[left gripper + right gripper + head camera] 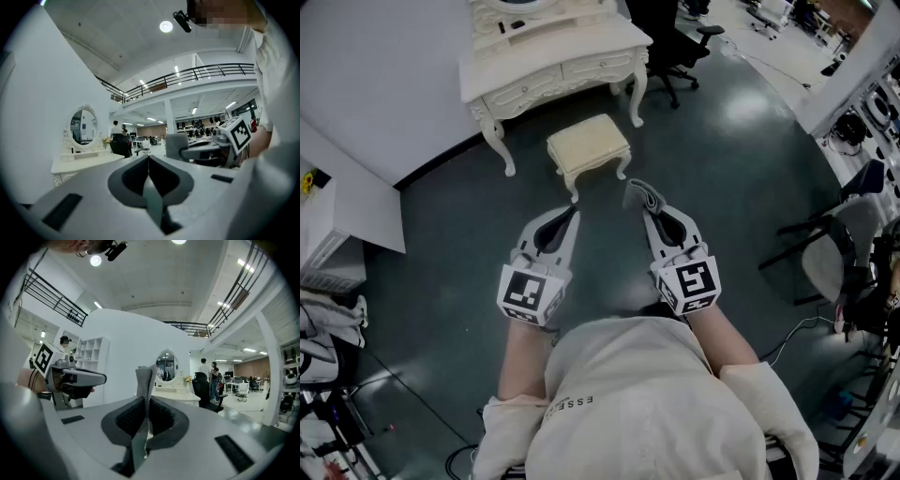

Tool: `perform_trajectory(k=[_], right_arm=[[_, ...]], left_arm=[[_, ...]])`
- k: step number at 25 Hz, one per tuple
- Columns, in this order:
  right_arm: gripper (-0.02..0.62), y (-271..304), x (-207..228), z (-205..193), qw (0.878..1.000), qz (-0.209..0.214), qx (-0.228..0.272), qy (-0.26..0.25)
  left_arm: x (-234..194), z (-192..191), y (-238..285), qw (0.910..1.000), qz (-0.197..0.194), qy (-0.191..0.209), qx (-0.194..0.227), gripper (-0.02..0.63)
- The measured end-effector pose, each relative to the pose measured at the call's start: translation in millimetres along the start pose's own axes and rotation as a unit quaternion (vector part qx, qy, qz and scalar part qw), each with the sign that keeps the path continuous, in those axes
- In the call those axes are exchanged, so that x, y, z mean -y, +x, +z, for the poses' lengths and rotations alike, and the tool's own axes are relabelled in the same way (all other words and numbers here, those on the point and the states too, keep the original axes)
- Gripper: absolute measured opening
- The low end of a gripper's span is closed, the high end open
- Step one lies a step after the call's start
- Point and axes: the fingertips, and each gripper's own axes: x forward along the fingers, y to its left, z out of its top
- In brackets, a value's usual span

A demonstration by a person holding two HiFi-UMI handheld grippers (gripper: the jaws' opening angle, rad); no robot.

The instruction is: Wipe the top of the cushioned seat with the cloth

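A cream cushioned stool (588, 145) stands on the dark floor in front of a white dressing table (553, 56). My right gripper (645, 208) is shut on a grey cloth (641, 196), held just right of and nearer than the stool; the cloth (146, 380) sticks up between the jaws in the right gripper view. My left gripper (573, 215) is shut with nothing in it, near the stool's front edge. In the left gripper view its jaws (149, 161) meet, and the right gripper with the folded cloth (176, 146) shows beside it.
A black office chair (675, 42) stands right of the dressing table. A grey chair (839, 248) and cables sit at the right edge. A white cabinet (342, 202) is at the left. An oval mirror (166, 365) tops the dressing table; people stand far off.
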Motion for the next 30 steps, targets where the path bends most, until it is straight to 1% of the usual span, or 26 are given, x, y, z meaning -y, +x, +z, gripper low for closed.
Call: perform_trajectory(k=[9,14,17,22,26,30], right_arm=[[0.026,4,-12,0,1.000,-0.001,0.002,-0.001],[0.026,5,-7,-5,1.000,-0.011,-0.003,0.021],[0.026,10,-3,-9,1.000,-0.009,-0.009,0.026],[0.026,31,5,-21,0.999,0.016,-0.020,0.024],[0.026,62,24,-31,0.999,0.030,-0.023,0.034],[0.026,112,47,-30,0.997,0.070,-0.022,0.037]], left_arm=[[-4,2,-7,1.0000,-0.001,0.000,0.005,0.003],[-5,0,-8,1.0000,0.002,-0.004,0.003,0.003],[-8,-4,-5,0.9999,0.010,-0.009,0.001,0.003],[-22,-19,7,0.9992,0.033,-0.019,-0.009,0.003],[-38,-32,29,0.9983,0.049,-0.024,-0.020,0.003],[-61,-36,61,0.9953,0.085,-0.027,-0.037,0.003]])
